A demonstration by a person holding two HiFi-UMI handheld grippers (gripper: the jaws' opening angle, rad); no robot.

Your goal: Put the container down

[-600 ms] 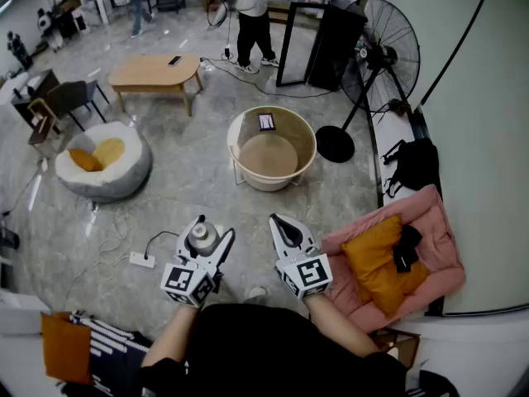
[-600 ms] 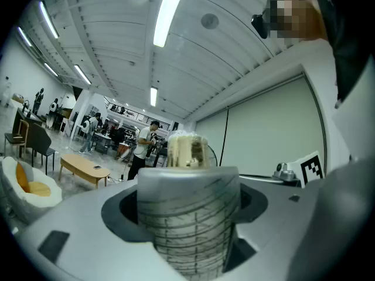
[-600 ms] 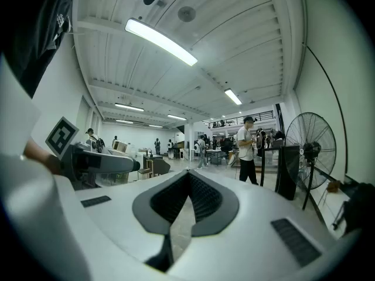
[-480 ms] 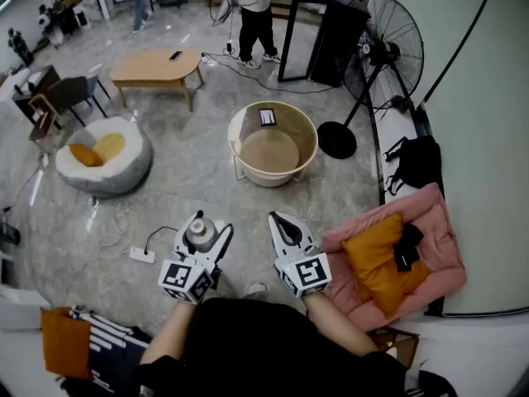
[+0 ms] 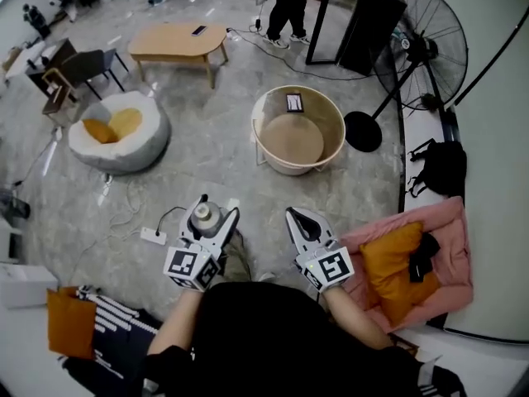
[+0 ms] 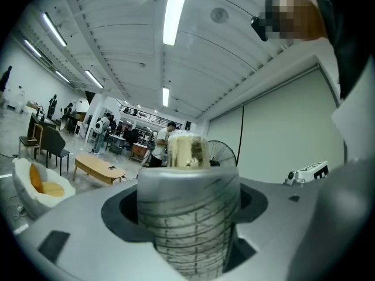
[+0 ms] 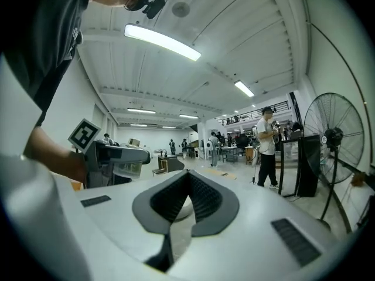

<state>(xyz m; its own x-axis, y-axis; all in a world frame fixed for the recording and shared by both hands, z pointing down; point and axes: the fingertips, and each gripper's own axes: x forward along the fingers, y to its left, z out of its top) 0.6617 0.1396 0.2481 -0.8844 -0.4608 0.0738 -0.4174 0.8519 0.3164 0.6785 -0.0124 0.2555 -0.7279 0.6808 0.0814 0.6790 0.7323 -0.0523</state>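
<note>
No words, numbers or brand names are showing clearly enough to read. The marker cube [image 5: 192, 269] on the left hand-held gripper [image 5: 216, 215] and the marker cube [image 5: 328, 269] on the right hand-held gripper [image 5: 296, 215] are displaying only black-and-white square patterns. Faint lines are ringing the container [image 6: 187, 221], without legible figures.

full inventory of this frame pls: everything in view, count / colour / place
container: 1, clear-grey, in left gripper's jaws
tub: 1, beige, floor centre
coffee table: 1, wood, far left
beanbag: 1, white, floor left
fan: 1, black, far right
mat: 1, pink, right, by wall
pillow: 1, orange, on mat
backpack: 1, black, beyond mat
power strip: 1, white, floor near left gripper
left gripper: jaws clamp container
right gripper: jaws together, empty
</note>
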